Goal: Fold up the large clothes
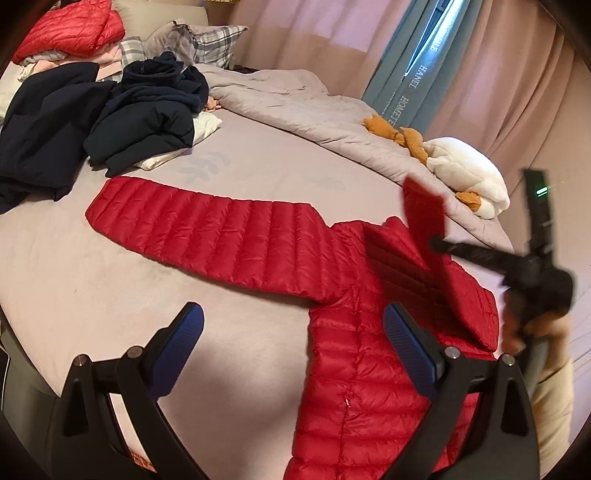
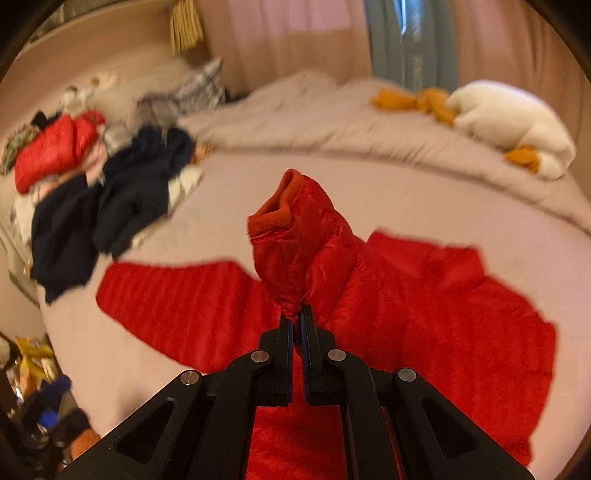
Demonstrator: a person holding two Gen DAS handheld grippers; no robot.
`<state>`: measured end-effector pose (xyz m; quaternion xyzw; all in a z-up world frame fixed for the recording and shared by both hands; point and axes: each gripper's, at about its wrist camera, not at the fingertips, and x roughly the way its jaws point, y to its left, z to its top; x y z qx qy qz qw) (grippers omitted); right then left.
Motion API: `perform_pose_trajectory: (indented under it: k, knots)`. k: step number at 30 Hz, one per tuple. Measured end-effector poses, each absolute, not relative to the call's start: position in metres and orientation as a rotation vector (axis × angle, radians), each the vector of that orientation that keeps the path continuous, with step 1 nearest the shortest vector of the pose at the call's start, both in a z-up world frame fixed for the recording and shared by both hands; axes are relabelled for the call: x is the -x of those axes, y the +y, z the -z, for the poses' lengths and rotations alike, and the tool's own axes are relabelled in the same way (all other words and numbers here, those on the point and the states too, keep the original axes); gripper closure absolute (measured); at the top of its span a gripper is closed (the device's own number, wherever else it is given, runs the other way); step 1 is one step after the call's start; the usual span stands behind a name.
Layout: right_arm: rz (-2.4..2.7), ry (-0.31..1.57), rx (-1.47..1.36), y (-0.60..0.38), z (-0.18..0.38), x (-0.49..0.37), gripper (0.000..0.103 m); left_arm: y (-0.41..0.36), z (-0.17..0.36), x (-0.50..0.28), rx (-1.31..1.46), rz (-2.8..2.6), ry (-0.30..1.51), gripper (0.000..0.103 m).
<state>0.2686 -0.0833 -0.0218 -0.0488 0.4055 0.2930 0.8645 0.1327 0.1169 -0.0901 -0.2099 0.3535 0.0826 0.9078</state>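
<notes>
A red quilted puffer jacket (image 1: 351,369) lies flat on the bed (image 1: 92,295), one sleeve (image 1: 207,225) stretched out to the left. My left gripper (image 1: 295,328) hangs open above the jacket's body and the sheet, with nothing between its blue pads (image 1: 188,332). At the right, my right gripper (image 1: 436,243) is shut on the other sleeve (image 1: 421,214), which it holds raised over the jacket's chest. In the right wrist view the right gripper (image 2: 297,317) pinches that sleeve (image 2: 295,240) near its cuff. The cuff stands up with its opening on top, and the jacket (image 2: 443,295) is spread out beneath.
A heap of dark navy clothes (image 1: 110,114) lies at the back left, with a folded red jacket (image 1: 70,33) and checked pillows (image 1: 199,40) behind it. A grey duvet (image 1: 295,99) and a white-and-orange plush toy (image 1: 465,177) line the far edge. Curtains (image 1: 406,74) hang beyond.
</notes>
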Motion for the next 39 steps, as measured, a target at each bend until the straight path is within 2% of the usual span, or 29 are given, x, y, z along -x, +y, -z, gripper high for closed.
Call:
perform_pose_trajectory:
  k: [9, 10, 12, 13, 14, 19, 22, 24, 32, 39]
  knots:
    - [-0.618, 1.035, 0.160, -0.049, 0.073, -0.276, 0.098, 0.121, 0.105, -0.140, 0.450, -0.173, 0.772, 0.005]
    - [-0.624, 1.038, 0.166, -0.050, 0.073, -0.275, 0.093, 0.121, 0.106, -0.140, 0.447, -0.172, 0.776, 0.005]
    - [-0.628, 1.045, 0.166, -0.056, 0.068, -0.271, 0.071, 0.120, 0.107, -0.141, 0.445, -0.172, 0.782, 0.005]
    - [-0.627, 1.037, 0.157, -0.061, 0.062, -0.267, 0.052, 0.119, 0.108, -0.142, 0.445, -0.168, 0.787, 0.005]
    - [-0.630, 1.016, 0.142, -0.067, 0.058, -0.264, 0.043, 0.117, 0.109, -0.142, 0.445, -0.162, 0.792, 0.005]
    - [-0.602, 0.893, 0.100, -0.120, 0.018, -0.232, 0.042, 0.103, 0.119, -0.143, 0.427, -0.128, 0.832, 0.005]
    - [-0.545, 0.864, 0.039, -0.168, 0.004, -0.213, 0.030, 0.092, 0.126, -0.144, 0.421, -0.098, 0.861, 0.005]
    - [-0.479, 0.863, 0.003, -0.201, 0.006, -0.202, 0.027, 0.086, 0.130, -0.144, 0.418, -0.080, 0.878, 0.005]
    - [-0.160, 1.034, -0.124, -0.323, 0.078, -0.167, 0.027, 0.073, 0.148, -0.153, 0.412, -0.080, 0.939, 0.005]
    - [-0.071, 1.141, -0.216, -0.370, 0.127, -0.150, 0.027, 0.075, 0.155, -0.153, 0.410, -0.115, 0.964, 0.005]
